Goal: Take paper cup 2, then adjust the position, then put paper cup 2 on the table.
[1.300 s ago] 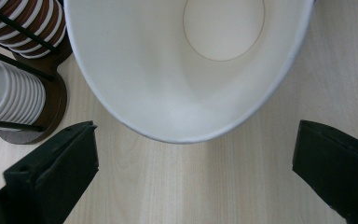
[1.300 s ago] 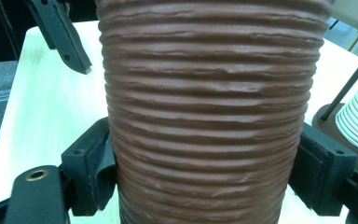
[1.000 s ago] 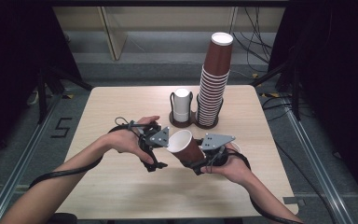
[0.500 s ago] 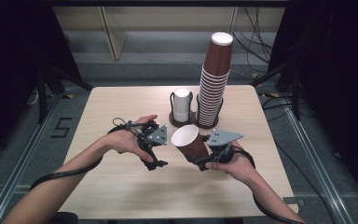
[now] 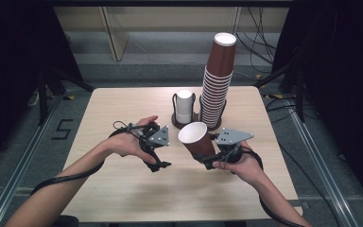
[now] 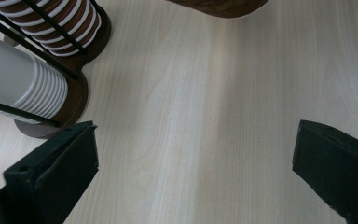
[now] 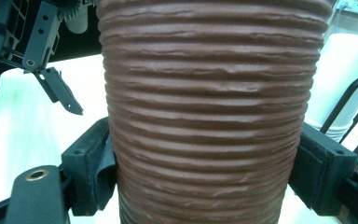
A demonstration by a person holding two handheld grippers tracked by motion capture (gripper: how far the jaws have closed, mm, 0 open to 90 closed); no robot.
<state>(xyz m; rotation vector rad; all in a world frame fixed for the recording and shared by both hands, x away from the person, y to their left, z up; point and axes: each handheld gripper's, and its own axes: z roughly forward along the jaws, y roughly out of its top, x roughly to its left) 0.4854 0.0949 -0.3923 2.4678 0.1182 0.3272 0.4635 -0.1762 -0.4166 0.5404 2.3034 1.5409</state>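
A brown ribbed paper cup [image 5: 196, 139] with a white inside is held tilted above the table, its mouth up and towards the left. My right gripper [image 5: 208, 158] is shut on its lower body. In the right gripper view the cup [image 7: 209, 93] sits between both pads [image 7: 91, 168], which press its sides. My left gripper [image 5: 157, 160] hovers just left of the cup, open with nothing between its jaws. In the left gripper view that gripper [image 6: 196, 177] looks down on bare wood, with the cup's bottom [image 6: 219, 5] at the top edge.
A wire cup holder [image 5: 175, 117] stands at the back middle of the wooden table [image 5: 194, 198]. It holds a short stack of white cups [image 5: 185, 105] and a tall stack of brown cups [image 5: 217, 85]. Dark floor and cables surround the table.
The right gripper has carried the brown cup slightly right and farther from the person. The left gripper has stayed where it was.
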